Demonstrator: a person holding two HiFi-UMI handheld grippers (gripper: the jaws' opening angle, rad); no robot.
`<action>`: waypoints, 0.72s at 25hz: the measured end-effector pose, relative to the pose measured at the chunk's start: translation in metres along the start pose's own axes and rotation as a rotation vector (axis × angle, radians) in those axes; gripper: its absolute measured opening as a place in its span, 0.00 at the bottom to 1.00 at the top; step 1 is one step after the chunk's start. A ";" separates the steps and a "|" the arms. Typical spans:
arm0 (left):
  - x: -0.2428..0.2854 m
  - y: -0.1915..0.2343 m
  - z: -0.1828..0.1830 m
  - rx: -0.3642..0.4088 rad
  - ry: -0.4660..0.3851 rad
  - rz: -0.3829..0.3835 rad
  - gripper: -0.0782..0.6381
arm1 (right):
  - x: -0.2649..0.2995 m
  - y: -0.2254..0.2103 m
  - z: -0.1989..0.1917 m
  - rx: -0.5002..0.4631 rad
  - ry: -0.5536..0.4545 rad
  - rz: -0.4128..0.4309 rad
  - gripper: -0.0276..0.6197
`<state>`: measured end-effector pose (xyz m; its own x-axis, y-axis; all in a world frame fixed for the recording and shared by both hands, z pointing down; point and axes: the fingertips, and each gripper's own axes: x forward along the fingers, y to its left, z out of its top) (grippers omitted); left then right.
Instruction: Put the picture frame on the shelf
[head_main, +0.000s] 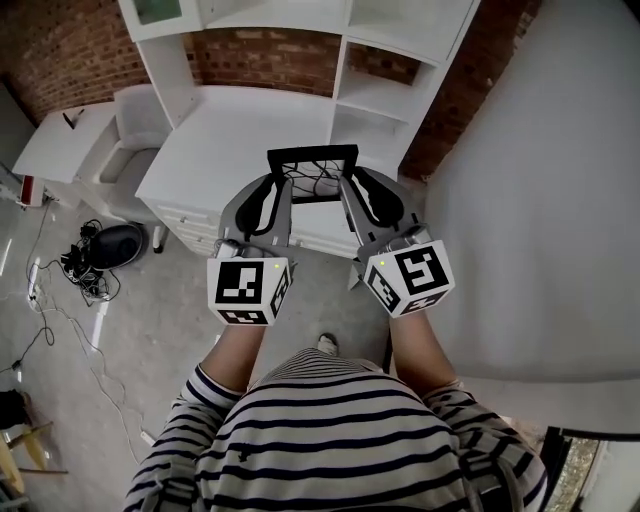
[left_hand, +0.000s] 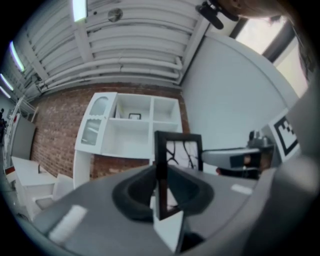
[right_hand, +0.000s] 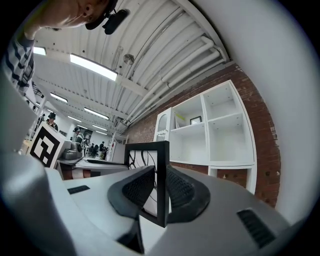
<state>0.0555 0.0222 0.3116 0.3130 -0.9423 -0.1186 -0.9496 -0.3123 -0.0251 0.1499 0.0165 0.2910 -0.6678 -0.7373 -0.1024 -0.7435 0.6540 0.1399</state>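
**Item: picture frame, carried two-handed, facing the shelf**

Object. One picture frame (head_main: 313, 172), black border, with a branch-like line drawing on a pale ground. It stands upright in the air and rests on nothing. It hangs over the front edge of the white worktop (head_main: 240, 140), just above the drawers (head_main: 190, 222).

Hold. The left claw (left_hand: 161, 187) is clamped on the frame's left upright bar, with the dark pads pressing both faces of the bar. The right claw (right_hand: 160, 187) is clamped in the same way on the right upright bar. Each claw carries one side, so neither hand is nearer than the other.

Destination. The white shelf (head_main: 400, 60) stands on the far side of the worktop against the brick wall (head_main: 265, 55). Its open compartments lie straight ahead of both claws and higher than the frame. One upper compartment already holds a small dark frame (right_hand: 195, 120).

Bearing. The frame's wide face lies square across the line from the person to the shelf. Both claws point about level along that line. The drawing shows in both gripper views, so the printed side appears to face the person.

Assessment. The frame is well short of the shelf. The carry calls for travel forward across the whole worktop and upward, with both hands kept level so that the frame does not twist.
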 end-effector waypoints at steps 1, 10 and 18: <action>0.008 0.001 0.002 0.003 -0.003 0.014 0.21 | 0.006 -0.007 0.001 -0.002 -0.006 0.015 0.13; 0.074 0.017 0.022 0.044 -0.044 0.090 0.21 | 0.058 -0.059 0.015 -0.019 -0.067 0.111 0.13; 0.121 0.069 0.021 0.056 -0.066 0.102 0.21 | 0.125 -0.073 0.008 -0.032 -0.079 0.127 0.13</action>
<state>0.0270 -0.1106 0.2745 0.2153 -0.9583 -0.1881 -0.9763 -0.2067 -0.0643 0.1207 -0.1223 0.2598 -0.7580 -0.6325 -0.1594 -0.6523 0.7344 0.1876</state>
